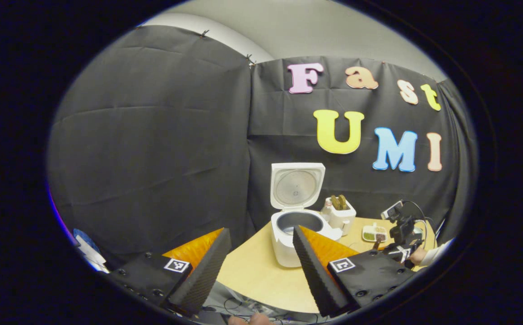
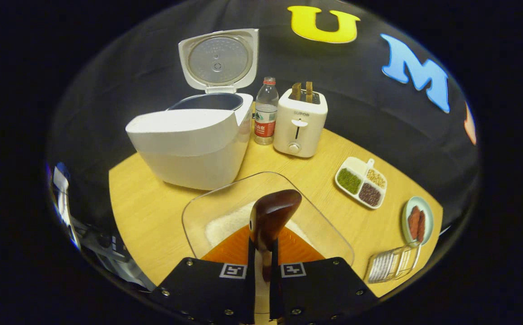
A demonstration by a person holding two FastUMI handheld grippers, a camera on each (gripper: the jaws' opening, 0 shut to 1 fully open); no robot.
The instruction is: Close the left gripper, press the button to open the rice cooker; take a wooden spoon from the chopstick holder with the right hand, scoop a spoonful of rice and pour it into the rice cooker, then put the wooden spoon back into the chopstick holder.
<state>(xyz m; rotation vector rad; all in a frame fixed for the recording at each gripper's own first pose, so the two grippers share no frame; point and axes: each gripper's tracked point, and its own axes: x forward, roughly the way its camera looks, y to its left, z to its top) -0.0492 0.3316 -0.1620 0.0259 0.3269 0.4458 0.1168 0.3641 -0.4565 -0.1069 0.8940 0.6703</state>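
Ahead-left of the right gripper [image 2: 261, 266], on the table [image 2: 144, 212], cooker [image 2: 193, 144] stands with lid [image 2: 219, 58] up. Directly below its tips: clear tray [image 2: 320, 234] of rice [image 2: 225, 225]. Fingers pinch the spoon [image 2: 272, 216], bowl over the rice. Left gripper [image 1: 261, 257] spread wide, holding nothing, cooker beyond.

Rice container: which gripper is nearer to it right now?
Right. The right gripper, shut on the wooden spoon, hangs directly over the rice container. The left gripper is open, held back off the table edge.
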